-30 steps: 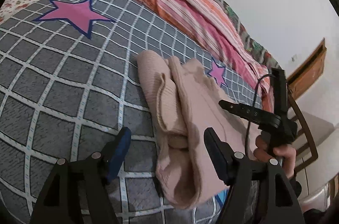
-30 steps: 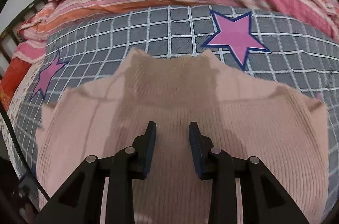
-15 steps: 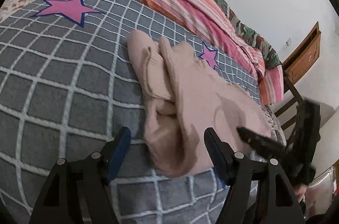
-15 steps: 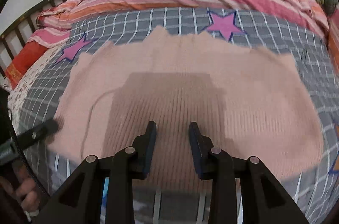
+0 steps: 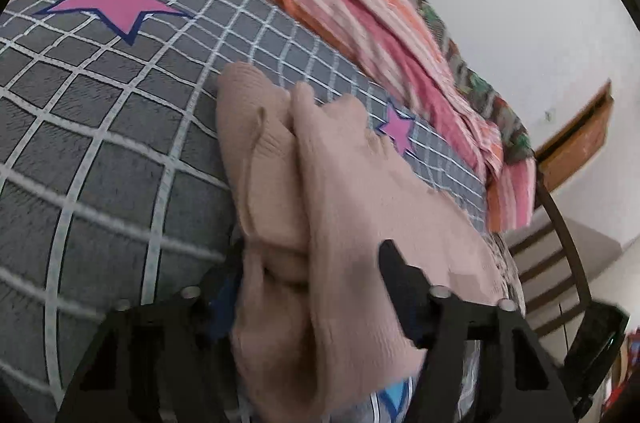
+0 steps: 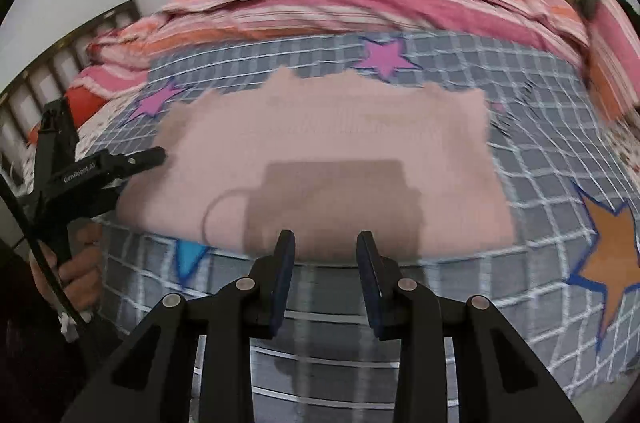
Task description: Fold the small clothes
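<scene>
My left tongs [image 5: 312,287] have just been closing around a bunched edge of the ribbed, pale pink knitted garment [image 5: 360,191] at lower centre; whether they pinch it yet, I cannot tell. It lies on the grey checked bed cover [image 5: 100,151]. My right tongs [image 6: 325,255] hang part-spread, empty, at the garment's near edge.

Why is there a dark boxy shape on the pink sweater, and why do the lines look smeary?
Right wrist view: the dark shape on the pink sweater looks like the handheld tool's shadow; the grid blanket is smeared by motion blur. Left wrist view: the fisheye lens bends the blanket's lines.
</scene>
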The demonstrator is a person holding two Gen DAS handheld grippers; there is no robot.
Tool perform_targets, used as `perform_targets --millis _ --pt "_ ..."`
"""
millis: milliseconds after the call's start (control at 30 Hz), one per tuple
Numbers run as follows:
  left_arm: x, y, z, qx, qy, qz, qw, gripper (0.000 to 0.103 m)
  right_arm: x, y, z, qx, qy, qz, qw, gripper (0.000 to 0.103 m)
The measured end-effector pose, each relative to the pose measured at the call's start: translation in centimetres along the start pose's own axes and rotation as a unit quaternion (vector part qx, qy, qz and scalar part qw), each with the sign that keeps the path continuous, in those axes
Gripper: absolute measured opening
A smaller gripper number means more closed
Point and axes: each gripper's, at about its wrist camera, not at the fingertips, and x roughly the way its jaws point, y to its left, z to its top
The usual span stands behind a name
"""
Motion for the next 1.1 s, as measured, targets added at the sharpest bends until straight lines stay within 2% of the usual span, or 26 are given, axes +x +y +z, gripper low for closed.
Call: perform_targets --millis 33,67,100,133,267,433,567,700,800,900,967,1067,1100 --pt "0.2 0.2 0.2 -0.007 -0.002 0.002 1.0000 0.046 0.1 -0.8 0.0 0.010 0.002 -0.001 1.000 0.033" --pt "0.3 0.4 0.6 -0.020 -0.003 0.007 0.9998 0.038 0.1 -2.0 -0.1 0.027 0.004 -0.001 1.000 0.033" --pt "0.4 0.5 0.9 -0.031 -0.001 0.003 0.9995 0.025 0.1 -3.1 -0.1 0.040 0.007 -0.001 0.999 0.033" --pt "0.4 0.4 1.3 -0.032 0.003 -0.005 0.9995 0.024 0.1 -4.0 -0.2 0.052 0.009 0.001 0.999 0.033" --pt "-0.8 -2.3 2.6 -0.018 -0.020 0.005 0.9996 0.022 -0.7 -7.4 -0.3 0.074 -0.002 -0.004 0.997 0.033" --pt "-1.2 -9.8 4.0 0.039 -0.038 0.064 0.9965 0.022 -2.6 -11.6 0.1 0.105 -0.035 -0.002 0.994 0.033" --pt "-0.5 -15.6 4.1 0.077 -0.043 0.091 0.9919 0.021 -3.9 -14.5 0.5 0.117 -0.064 -0.010 0.991 0.033" --pt "1.8 -21.6 2.5 0.119 -0.042 0.108 0.9861 0.021 -4.4 -17.2 0.9 0.124 -0.073 -0.029 0.989 0.033" --pt "4.6 -25.6 0.1 0.148 -0.028 0.118 0.9816 0.021 -4.9 -19.2 0.7 0.133 -0.080 -0.036 0.987 0.033" --pt "8.7 -28.2 -3.5 0.169 0.005 0.106 0.9799 0.021 -5.4 -20.8 0.1 0.146 -0.082 -0.043 0.985 0.033" --pt "12.2 -29.2 -6.0 0.182 0.045 0.095 0.9776 0.021 -5.6 -21.7 -0.4 0.156 -0.080 -0.042 0.984 0.033" --pt "15.4 -29.2 -8.7 0.199 0.096 0.085 0.9717 0.021 -5.8 -22.3 -1.0 0.163 -0.078 -0.040 0.983 0.033" --pt "15.5 -28.9 -9.1 0.200 0.097 0.078 0.9718 0.023 -5.9 -22.2 -1.1 0.162 -0.077 -0.039 0.983 0.033"
